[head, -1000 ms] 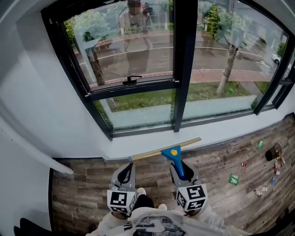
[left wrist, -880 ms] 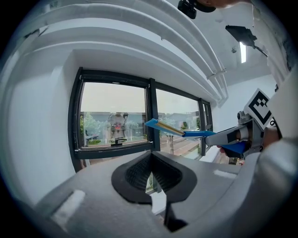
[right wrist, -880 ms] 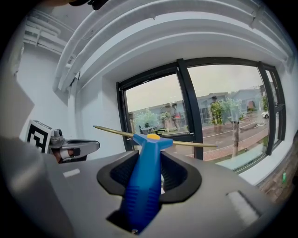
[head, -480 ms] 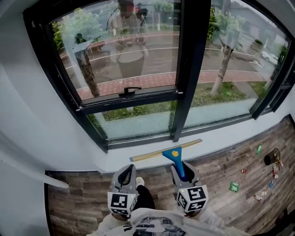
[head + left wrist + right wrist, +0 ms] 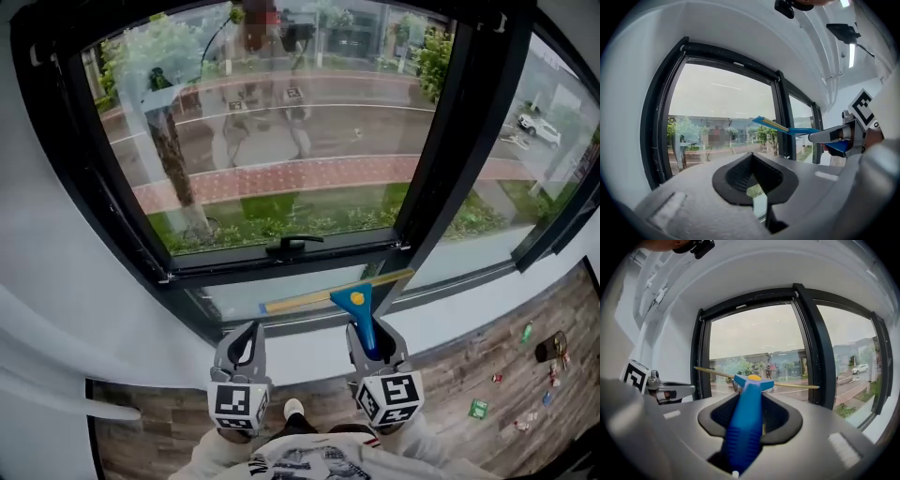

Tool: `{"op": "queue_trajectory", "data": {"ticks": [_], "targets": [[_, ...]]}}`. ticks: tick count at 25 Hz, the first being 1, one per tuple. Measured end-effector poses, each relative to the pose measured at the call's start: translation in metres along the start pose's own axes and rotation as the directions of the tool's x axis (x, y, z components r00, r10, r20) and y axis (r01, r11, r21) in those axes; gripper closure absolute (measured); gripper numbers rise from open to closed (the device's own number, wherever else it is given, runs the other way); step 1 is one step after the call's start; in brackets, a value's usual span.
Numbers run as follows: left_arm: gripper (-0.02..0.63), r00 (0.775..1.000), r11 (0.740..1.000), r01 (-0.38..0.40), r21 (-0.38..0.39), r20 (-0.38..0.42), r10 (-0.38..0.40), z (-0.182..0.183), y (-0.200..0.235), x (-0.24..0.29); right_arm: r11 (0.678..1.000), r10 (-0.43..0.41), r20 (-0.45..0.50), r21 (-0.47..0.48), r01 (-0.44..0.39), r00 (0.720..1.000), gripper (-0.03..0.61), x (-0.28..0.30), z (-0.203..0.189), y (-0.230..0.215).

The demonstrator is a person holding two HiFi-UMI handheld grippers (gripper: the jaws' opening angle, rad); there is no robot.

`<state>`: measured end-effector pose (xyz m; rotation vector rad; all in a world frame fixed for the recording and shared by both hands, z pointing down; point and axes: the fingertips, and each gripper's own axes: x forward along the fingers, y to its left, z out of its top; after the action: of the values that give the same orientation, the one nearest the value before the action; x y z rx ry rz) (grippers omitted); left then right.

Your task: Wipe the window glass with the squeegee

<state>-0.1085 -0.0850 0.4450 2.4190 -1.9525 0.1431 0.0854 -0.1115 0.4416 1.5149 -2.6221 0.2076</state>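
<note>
right gripper (image 5: 375, 343) is clamping the squeegee (image 5: 356, 302) by its blue handle, blade sticking out past the jaws toward the window glass (image 5: 281, 141). left gripper (image 5: 246, 343) is hanging closed, empty.

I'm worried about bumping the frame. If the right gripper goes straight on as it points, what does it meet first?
Probably the glass of the left pane: the right gripper aims there, so the squeegee blade would touch first. Its right end sits near the mullion; depth is unclear.
</note>
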Motion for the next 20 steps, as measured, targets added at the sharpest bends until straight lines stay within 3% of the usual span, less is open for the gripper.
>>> {"op": "queue_trajectory", "data": {"ticks": [4, 7, 13, 20], "targets": [[0.615, 0.999, 1.000, -0.021, -0.021, 0.032, 0.022, 0.014, 0.029, 0.042, 1.000, -0.002, 0.022, -0.020, 0.002, 1.000, 0.430, 0.049, 0.011, -0.012], [0.615, 0.998, 1.000, 0.015, -0.010, 0.056, -0.015, 0.040, 0.037, 0.065, 1.000, 0.018, 0.078, -0.021, -0.016, 0.997, 0.430, 0.076, 0.041, -0.019], [0.615, 0.989, 1.000, 0.002, 0.026, 0.148, -0.006, 0.129, 0.060, 0.114, 0.995, 0.039, 0.240, -0.096, -0.016, 0.970, 0.430, 0.124, 0.148, -0.043], [0.615, 0.960, 0.992, -0.027, 0.122, 0.281, -0.009, 0.252, 0.064, 0.170, 0.986, 0.045, 0.414, -0.163, 0.026, 0.909, 0.430, 0.150, 0.285, -0.081]]}}
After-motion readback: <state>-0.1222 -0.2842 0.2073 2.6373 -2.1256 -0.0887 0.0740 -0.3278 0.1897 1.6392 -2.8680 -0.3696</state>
